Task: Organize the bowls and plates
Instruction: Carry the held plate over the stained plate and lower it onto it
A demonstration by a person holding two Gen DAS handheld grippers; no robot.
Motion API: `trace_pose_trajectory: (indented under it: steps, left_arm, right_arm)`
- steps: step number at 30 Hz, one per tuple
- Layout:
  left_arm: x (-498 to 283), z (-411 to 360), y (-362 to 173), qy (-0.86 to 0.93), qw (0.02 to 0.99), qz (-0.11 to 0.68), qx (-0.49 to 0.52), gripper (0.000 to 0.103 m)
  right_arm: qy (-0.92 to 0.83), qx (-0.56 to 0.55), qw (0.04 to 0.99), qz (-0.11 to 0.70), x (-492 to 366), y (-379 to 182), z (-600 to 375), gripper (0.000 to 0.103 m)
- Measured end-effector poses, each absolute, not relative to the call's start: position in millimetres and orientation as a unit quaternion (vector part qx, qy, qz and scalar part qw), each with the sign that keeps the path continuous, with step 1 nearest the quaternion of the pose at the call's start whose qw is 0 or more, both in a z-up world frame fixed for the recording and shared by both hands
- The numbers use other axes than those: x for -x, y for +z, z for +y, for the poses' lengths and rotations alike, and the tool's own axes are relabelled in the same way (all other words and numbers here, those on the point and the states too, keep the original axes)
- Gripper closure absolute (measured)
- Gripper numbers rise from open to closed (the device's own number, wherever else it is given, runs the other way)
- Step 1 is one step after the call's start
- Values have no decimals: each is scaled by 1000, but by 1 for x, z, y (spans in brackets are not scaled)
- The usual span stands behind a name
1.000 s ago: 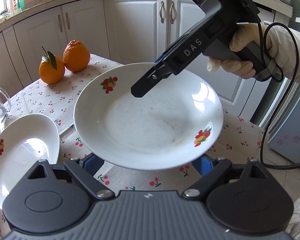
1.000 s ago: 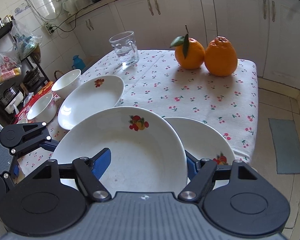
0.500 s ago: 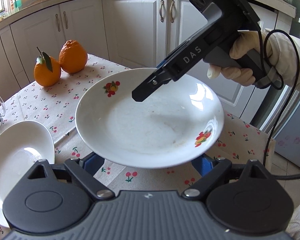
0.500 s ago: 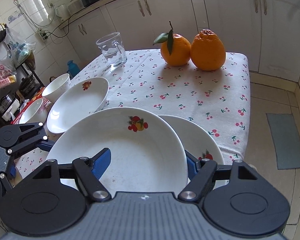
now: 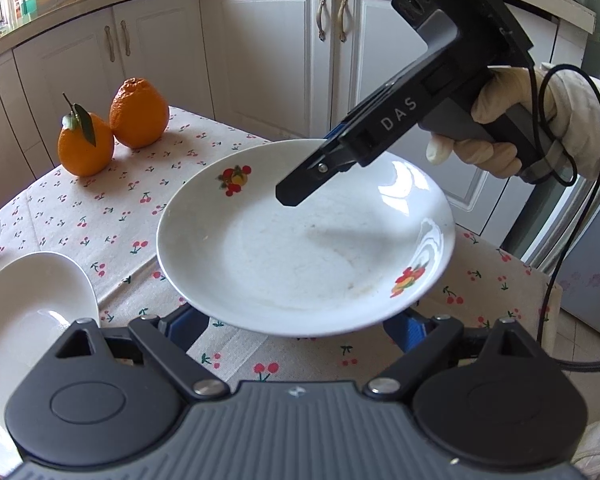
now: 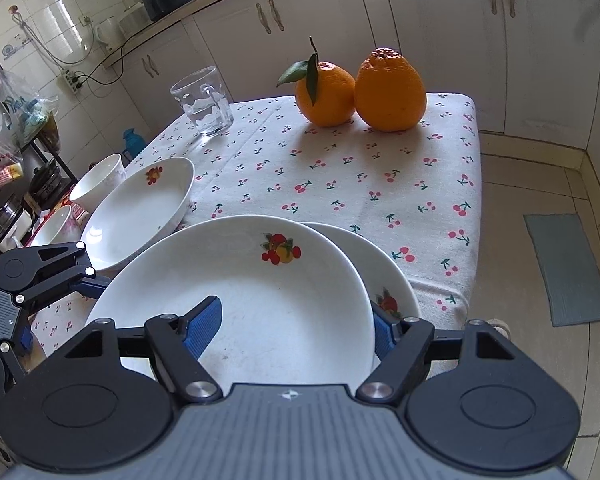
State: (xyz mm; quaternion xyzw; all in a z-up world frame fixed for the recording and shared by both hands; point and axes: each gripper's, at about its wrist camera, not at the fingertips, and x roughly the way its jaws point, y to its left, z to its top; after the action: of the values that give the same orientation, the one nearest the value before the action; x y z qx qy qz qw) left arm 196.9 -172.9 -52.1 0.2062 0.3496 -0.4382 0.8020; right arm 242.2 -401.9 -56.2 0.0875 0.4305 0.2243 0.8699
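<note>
1. Top plate [image 6: 284,300]: white with fruit prints, at the near corner of the bench [image 6: 340,172]. It lies over a lower plate [image 6: 384,268], which peeks out at 3 o'clock. I cannot tell whether the two touch.
2. Right tongs [image 6: 292,326]: jaws roughly halfway apart, straddling the top plate's near rim. The left pad sits over the plate's inside and the right pad sits outside the rim at 3 o'clock. I cannot tell whether the pads press on the plate.
3. Left tongs [image 5: 296,324]: jaws about halfway apart, with both blue pads running under the plate's rim on that side and mostly hidden by it. I cannot tell whether they have a grip.
4. A gloved hand [image 5: 500,132] holds the right tongs' handle, and a cable trails from it.
5. Third plate [image 6: 140,208]: at 10 o'clock from the top plate, flat on the cherry-print cloth and close by.
6. Two white bowls [image 6: 100,180] [image 6: 58,226] sit just beyond the third plate, at the bench's 9 o'clock edge.
7. Glass mug [image 6: 204,104]: upright at 11 o'clock, near the far edge.
8. Two oranges [image 6: 328,92] [image 6: 392,88]: side by side and touching at 12 o'clock on the far edge. One has a leaf.
9. White cupboards [image 6: 440,20] stand behind the bench.
</note>
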Motion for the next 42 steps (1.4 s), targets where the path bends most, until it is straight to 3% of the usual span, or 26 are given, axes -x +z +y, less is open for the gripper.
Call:
trace_pose_trajectory:
  steps: [42]
  left_arm:
    - [-197,-174,-57,-448,803,343,-191,8]
  right_arm:
    - [167,-117,879,432,-206,-45,-419,21]
